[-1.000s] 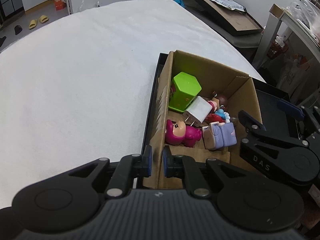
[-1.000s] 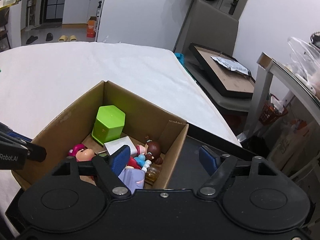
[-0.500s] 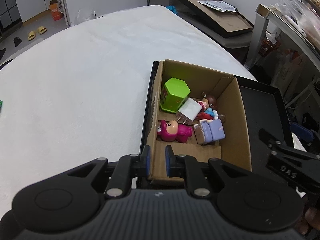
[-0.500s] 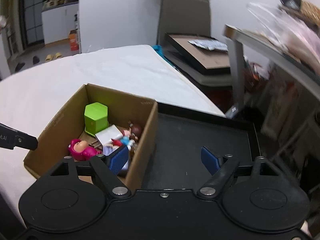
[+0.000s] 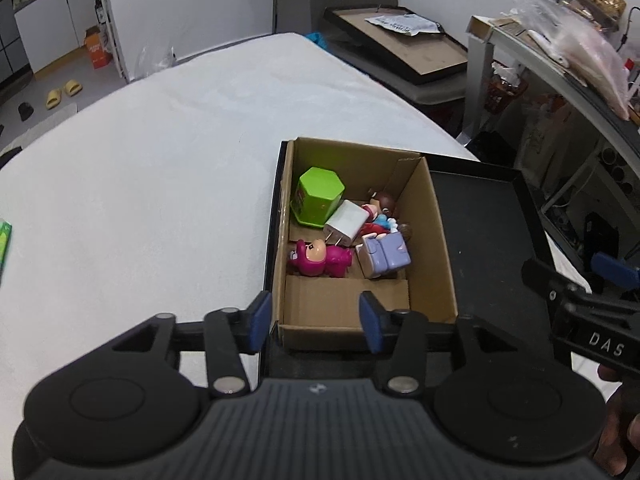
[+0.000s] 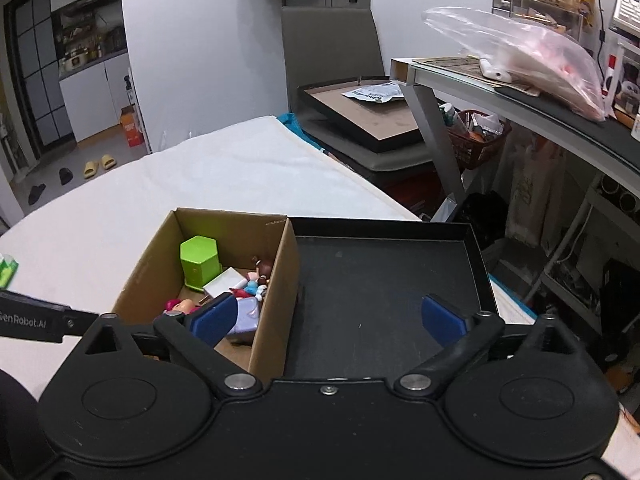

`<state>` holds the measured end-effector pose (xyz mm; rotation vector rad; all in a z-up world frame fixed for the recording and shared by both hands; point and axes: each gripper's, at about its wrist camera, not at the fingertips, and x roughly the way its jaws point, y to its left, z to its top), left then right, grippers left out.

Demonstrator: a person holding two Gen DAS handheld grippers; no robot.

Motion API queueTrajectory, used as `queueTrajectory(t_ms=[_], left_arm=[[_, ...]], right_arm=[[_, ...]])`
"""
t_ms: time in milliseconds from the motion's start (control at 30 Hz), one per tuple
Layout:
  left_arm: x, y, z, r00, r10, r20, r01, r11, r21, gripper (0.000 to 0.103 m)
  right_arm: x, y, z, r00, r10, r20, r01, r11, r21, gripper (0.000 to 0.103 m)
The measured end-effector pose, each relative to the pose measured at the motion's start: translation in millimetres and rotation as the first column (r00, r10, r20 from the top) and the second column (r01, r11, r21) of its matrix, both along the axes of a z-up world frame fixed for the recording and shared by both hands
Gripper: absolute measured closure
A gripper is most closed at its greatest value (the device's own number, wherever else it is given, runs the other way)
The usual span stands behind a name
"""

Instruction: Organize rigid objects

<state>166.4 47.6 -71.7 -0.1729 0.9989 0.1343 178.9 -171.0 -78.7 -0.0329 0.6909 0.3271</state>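
Observation:
A cardboard box [image 5: 438, 264] [image 6: 276, 304] sits in the left part of a black tray [image 5: 488, 240] [image 6: 380, 288] on a white table. It holds a green hexagonal box [image 5: 318, 196] [image 6: 199, 261], a white charger [image 5: 347, 224], a pink figure [image 5: 320, 258], a purple toy [image 5: 386, 256] and a small doll [image 5: 382, 204]. My left gripper [image 5: 314, 322] is open and empty, above the box's near left corner. My right gripper [image 6: 326, 316] is open and empty, above the box's right wall and the tray.
The white table [image 5: 140, 184] stretches left and far. A green packet [image 5: 5, 236] lies at its left edge. A chair with a framed board [image 6: 360, 116] and a cluttered desk [image 6: 520, 96] stand to the right, past the table edge.
Both grippers have pulled back and up from the box. The left gripper, shut earlier, has opened. The right gripper stayed open.

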Motion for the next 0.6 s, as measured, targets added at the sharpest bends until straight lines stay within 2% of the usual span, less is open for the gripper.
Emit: queueTrajectory(t_ms=[167,300,433,600], left_arm=[[-11,-2,14,1.000,-0.015,0.026,0.015,1.000,0.007,0.047],[-21,-3,24,0.999,-0.018,0.049,0.018,1.000,0.000,0.036],[-31,-6,35,0.997,-0.030,0.066,0.030,1.000,0.002,0.032],[-46,-9,48,0.995,-0.037,0.087,0.036,0.999,0.011,0.023]], right_arm=[[-13,-6,7,0.999,-0.018,-0.037,0.019,0.999,0.033,0.000],[-24,-10,16,0.998,-0.028,-0.058,0.032,0.997,0.067,0.000],[-34,-12,30,0.996,-0.055,-0.075,0.062,0.993,0.100,0.000],[-45,-17,45,0.992,-0.091,-0.084,0.101,0.988,0.117,0.000]])
